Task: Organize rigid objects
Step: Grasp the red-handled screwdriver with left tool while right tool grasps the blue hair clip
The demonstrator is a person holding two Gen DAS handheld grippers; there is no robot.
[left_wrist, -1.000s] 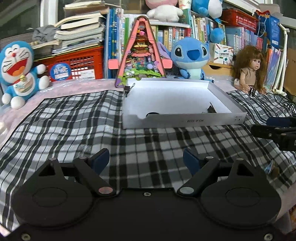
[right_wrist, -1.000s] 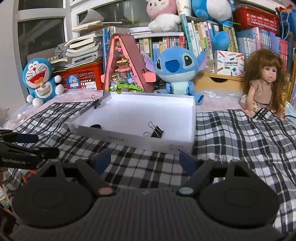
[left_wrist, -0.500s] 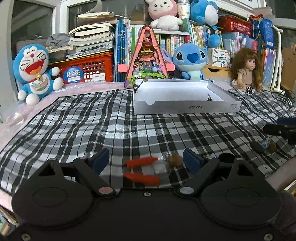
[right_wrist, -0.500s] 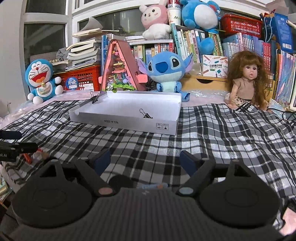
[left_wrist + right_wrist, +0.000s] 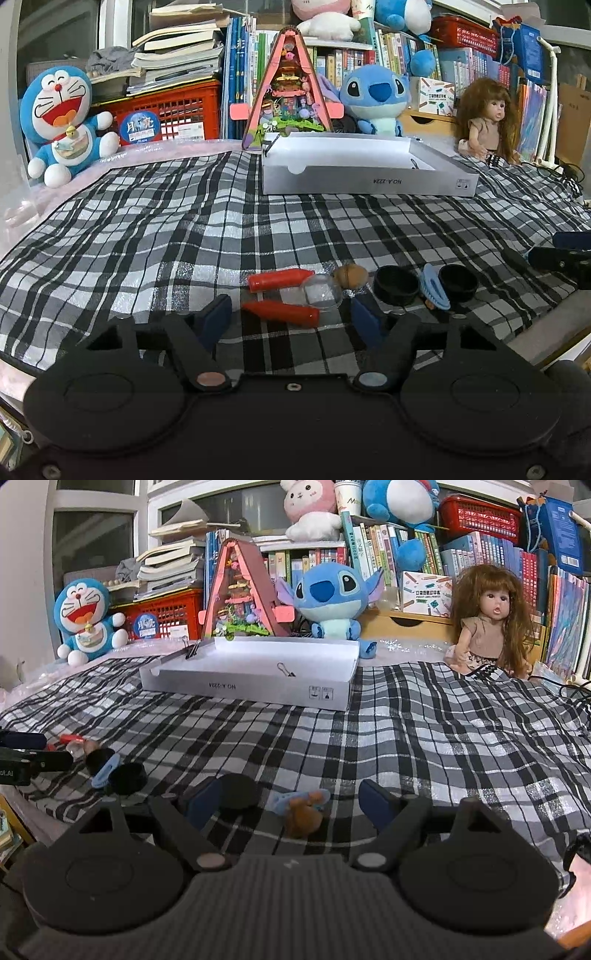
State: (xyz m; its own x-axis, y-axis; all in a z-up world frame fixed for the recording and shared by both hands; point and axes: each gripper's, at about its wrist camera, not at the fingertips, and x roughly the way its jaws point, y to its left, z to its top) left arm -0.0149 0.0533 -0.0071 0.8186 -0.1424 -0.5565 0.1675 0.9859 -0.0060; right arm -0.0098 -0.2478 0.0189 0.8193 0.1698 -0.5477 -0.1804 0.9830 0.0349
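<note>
- While both grippers are hovering low over the plaid cloth, the left gripper is holding its jaws spread wide, gripping nothing.
- Between its fingertips two red pieces are lying, one red piece farther out and the other red piece nearer, with a clear dome touching the nearer one's right end.
- Just ahead and right of the dome a brown nut-like piece is sitting.
- Right of the left gripper's right finger, two black caps are standing, the first black cap and the second black cap, with a blue clip between them.
- The right gripper is also holding its jaws spread and gripping nothing.
- Beside its left finger a third black cap is sitting; between the fingers a second blue clip is lying against a brown lump.
- Well ahead of both grippers, the white box is standing unobstructed, holding one binder clip inside, with another binder clip on its far left corner.
- Behind the box, a Doraemon plush, a Stitch plush and a doll are sitting.
</note>
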